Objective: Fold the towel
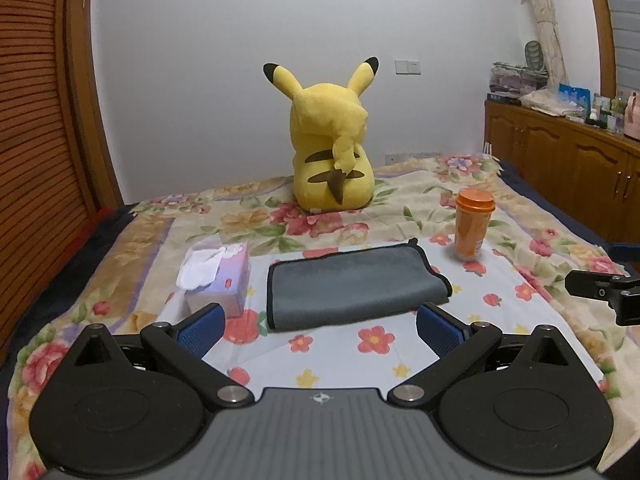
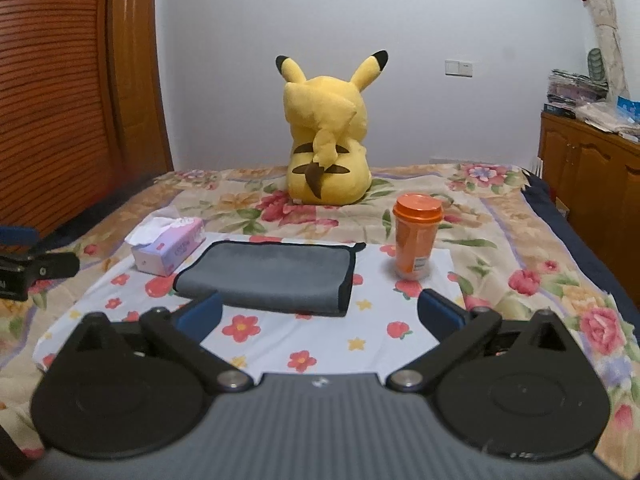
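A grey towel with black trim (image 1: 352, 286) lies folded flat on a white flowered cloth (image 1: 360, 356) on the bed; it also shows in the right wrist view (image 2: 272, 274). My left gripper (image 1: 320, 330) is open and empty, held just short of the towel's near edge. My right gripper (image 2: 320, 314) is open and empty too, just short of the towel's near edge. Part of the right gripper shows at the right edge of the left wrist view (image 1: 608, 290), and part of the left gripper at the left edge of the right wrist view (image 2: 36, 270).
A pink tissue box (image 1: 218, 276) stands left of the towel. An orange lidded cup (image 1: 472, 224) stands to its right. A yellow plush toy (image 1: 332, 140) sits behind. A wooden cabinet (image 1: 568, 160) stands right of the bed and a wooden wardrobe (image 1: 36, 140) left.
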A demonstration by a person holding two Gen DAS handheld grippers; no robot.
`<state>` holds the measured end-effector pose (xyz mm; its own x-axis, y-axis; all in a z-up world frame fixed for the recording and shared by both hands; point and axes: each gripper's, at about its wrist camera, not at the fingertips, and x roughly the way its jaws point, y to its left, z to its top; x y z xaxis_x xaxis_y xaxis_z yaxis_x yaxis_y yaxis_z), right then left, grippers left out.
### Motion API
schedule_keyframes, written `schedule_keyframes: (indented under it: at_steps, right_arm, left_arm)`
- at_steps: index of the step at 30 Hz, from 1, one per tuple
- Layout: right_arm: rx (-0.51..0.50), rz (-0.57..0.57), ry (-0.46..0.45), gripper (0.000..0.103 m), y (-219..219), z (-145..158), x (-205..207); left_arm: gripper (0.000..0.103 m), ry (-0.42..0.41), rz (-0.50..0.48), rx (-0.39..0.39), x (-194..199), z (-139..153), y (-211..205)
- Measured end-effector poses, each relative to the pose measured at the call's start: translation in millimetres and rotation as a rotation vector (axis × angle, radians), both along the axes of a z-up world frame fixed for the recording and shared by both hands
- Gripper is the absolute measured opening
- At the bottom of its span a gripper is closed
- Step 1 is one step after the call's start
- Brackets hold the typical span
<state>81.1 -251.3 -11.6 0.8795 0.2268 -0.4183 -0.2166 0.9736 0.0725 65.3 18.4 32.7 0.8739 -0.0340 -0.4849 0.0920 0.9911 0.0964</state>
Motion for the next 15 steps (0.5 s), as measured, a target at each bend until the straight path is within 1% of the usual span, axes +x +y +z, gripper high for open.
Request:
schedule_keyframes:
  at_steps: [2, 7, 10, 15]
  right_arm:
    - [0.000, -0.005, -0.005, 0.103, -1.9, 0.9, -7.9]
    - [-0.011, -0.014, -0.022, 0.103, -6.3, 4.3, -25.6]
    - [-0.006, -0.018, -0.027, 0.103, -7.0, 4.0, -33.0]
    - [0.002, -0.018, -0.022, 0.103, -4.5, -2.0, -40.3]
  left_arm:
    - [0.103, 0.000, 0.002, -0.011, -8.6, 0.7, -0.3]
    - [0.103, -0.018, -0.006, 0.000, -29.6, -0.6, -5.1]
    - [0.103, -0.027, -0.003, -0.013, -38.6, -7.4, -5.4]
    - [0.103, -0.005, 0.016, -0.047, -48.1, -22.2, -2.3]
